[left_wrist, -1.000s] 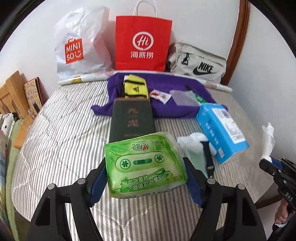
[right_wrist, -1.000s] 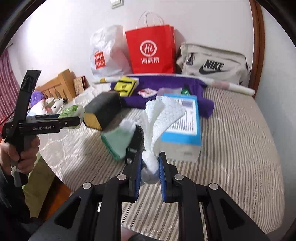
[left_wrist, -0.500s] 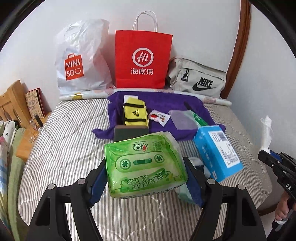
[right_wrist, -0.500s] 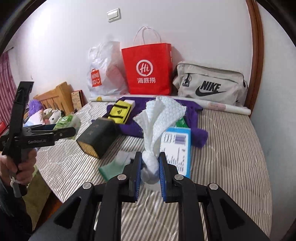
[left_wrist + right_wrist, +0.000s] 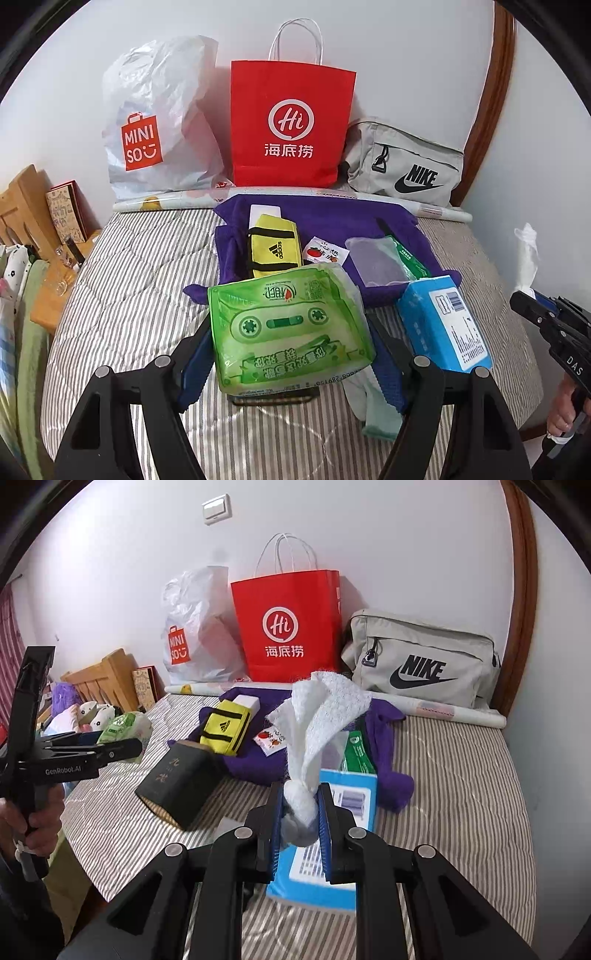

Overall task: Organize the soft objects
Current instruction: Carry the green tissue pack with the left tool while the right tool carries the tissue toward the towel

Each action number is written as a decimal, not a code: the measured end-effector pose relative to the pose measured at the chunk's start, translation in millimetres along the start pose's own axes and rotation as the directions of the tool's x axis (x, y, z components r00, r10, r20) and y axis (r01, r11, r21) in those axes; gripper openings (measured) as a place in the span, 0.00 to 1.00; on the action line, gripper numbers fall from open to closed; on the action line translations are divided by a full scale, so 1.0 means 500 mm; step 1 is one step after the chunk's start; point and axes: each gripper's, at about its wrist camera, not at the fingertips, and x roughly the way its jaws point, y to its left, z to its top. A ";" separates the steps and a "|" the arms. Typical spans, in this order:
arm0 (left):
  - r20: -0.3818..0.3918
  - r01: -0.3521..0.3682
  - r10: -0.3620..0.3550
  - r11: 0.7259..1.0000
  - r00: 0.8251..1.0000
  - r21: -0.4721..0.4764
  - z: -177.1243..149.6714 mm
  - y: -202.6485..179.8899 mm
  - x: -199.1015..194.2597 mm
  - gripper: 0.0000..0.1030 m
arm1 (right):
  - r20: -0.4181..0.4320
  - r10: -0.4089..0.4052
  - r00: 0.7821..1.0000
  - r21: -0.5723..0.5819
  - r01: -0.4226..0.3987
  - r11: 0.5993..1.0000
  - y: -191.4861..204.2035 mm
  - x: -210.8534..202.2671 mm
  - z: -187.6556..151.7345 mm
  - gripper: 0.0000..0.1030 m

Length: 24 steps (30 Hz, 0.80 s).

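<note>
My left gripper (image 5: 291,354) is shut on a green tissue pack (image 5: 288,328) with a cassette print, held above the striped bed (image 5: 129,295). In the right wrist view the same pack (image 5: 125,727) shows at the left, in the gripper a hand holds. My right gripper (image 5: 300,812) is shut on a knotted white cloth (image 5: 314,723) that fans upward. From the left wrist view that cloth (image 5: 526,254) shows at the right edge. On the bed lie a blue tissue box (image 5: 443,328), a purple cloth (image 5: 332,225), a yellow Adidas pouch (image 5: 271,251) and a mint sock (image 5: 373,406).
A white Miniso bag (image 5: 155,122), a red paper bag (image 5: 291,125) and a grey Nike bag (image 5: 402,166) stand against the back wall. A dark box (image 5: 173,779) lies on the bed. Wooden furniture (image 5: 22,199) and soft toys (image 5: 92,712) sit at the left.
Both grippers have risen and drawn back from the bed with their loads. The bags at the wall sit lower in view, and the dark box has slipped behind the green pack.
</note>
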 end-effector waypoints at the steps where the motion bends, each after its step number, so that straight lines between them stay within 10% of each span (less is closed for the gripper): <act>1: -0.001 -0.002 0.002 1.000 1.000 -0.001 0.003 0.000 0.003 0.72 | 0.000 0.001 1.000 0.000 -0.001 1.000 0.000 0.006 0.005 0.17; 24: -0.057 0.007 -0.006 1.000 0.998 0.004 0.108 0.017 0.135 0.72 | -0.063 0.042 0.997 0.002 -0.042 0.999 -0.053 0.169 0.094 0.17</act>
